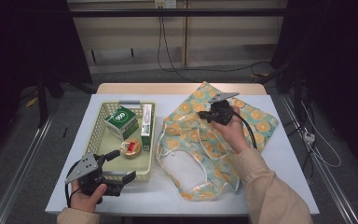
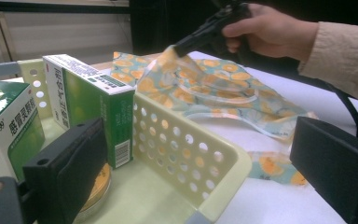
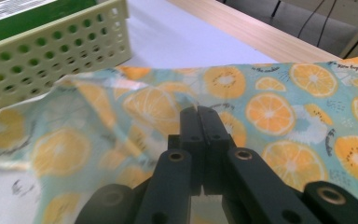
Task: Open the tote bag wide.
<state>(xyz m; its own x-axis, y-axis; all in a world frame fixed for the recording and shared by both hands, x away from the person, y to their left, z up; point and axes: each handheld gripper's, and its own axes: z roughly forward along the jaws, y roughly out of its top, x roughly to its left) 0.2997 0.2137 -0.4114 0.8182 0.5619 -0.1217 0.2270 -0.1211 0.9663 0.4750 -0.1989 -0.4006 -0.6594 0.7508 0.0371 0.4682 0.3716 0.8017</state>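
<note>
Thin, glossy orange-slice-print bag (image 1: 214, 140) lies crumpled across the right half of the white worktop (image 1: 284, 182), its far corner over the wooden back edge. Right gripper (image 1: 204, 115), jaws clenched on a fold of the bag's upper layer, lifts it off the surface near the bag's left side. Perforated pale-yellow plastic basket (image 1: 93, 135) sits on the left half, holding two green-and-white cartons (image 1: 120, 122) and a round flat tin (image 1: 130, 148). Left gripper (image 1: 123, 166), jaws released and wide, straddles the basket's near rim.
</note>
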